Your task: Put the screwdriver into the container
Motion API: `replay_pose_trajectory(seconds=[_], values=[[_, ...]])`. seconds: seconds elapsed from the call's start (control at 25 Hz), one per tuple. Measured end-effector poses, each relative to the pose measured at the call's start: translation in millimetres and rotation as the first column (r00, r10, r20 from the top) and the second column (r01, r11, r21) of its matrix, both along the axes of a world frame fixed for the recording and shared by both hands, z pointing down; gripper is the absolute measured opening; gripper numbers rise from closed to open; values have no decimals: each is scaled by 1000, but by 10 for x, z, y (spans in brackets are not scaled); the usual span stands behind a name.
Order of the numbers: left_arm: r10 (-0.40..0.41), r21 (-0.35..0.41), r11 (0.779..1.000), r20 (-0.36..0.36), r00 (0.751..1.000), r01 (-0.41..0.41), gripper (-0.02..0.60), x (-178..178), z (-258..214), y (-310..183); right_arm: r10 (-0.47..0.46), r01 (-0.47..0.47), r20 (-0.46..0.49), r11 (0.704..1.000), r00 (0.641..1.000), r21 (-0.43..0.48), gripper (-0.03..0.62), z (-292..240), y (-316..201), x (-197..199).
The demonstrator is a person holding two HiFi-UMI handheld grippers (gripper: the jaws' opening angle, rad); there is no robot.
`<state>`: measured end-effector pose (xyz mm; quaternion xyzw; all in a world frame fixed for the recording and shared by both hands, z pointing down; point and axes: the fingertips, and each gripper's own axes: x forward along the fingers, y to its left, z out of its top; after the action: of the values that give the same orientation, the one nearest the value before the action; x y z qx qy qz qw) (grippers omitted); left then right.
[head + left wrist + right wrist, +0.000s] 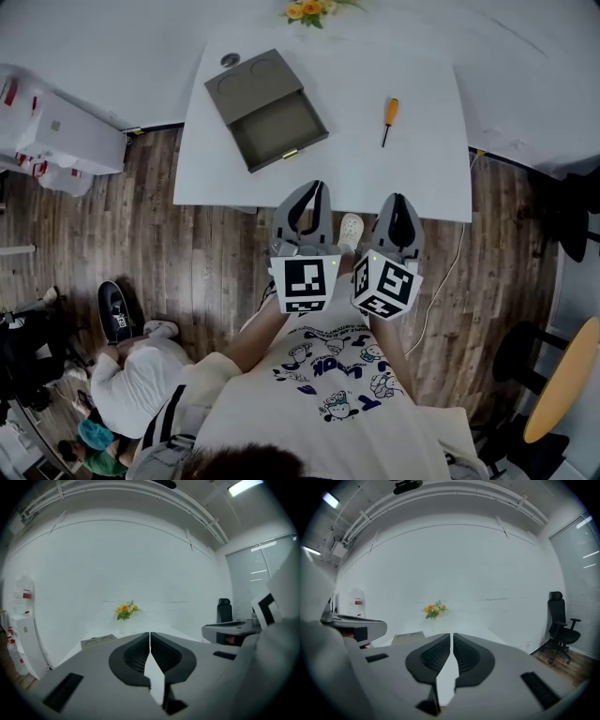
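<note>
An orange-handled screwdriver lies on the white table, right of centre. The grey open container, a drawer-like box, sits on the table's left part; its top also shows in the left gripper view and its top in the right gripper view. My left gripper and right gripper hang side by side at the table's near edge, well short of both objects. Both are shut with nothing between the jaws, as seen at the left gripper and the right gripper.
A bunch of orange flowers stands at the table's far edge against the white wall. A black office chair is at the right. A person lies or crouches on the wooden floor at lower left, beside white cabinets.
</note>
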<state>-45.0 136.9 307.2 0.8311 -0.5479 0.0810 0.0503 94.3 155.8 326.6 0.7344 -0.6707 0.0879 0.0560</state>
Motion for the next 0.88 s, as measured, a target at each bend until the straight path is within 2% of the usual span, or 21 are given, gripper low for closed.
replay_pose_trajectory(seconds=[0.4, 0.88], values=[[-9, -19, 1000, 1, 1000, 9, 20, 352, 68, -540, 0, 0, -10, 1000, 1000, -19, 40, 70, -561, 426], [-12, -69, 998, 13, 1000, 13, 20, 932, 229, -1327, -24, 24, 0, 998, 1000, -64, 40, 229, -1356, 944]])
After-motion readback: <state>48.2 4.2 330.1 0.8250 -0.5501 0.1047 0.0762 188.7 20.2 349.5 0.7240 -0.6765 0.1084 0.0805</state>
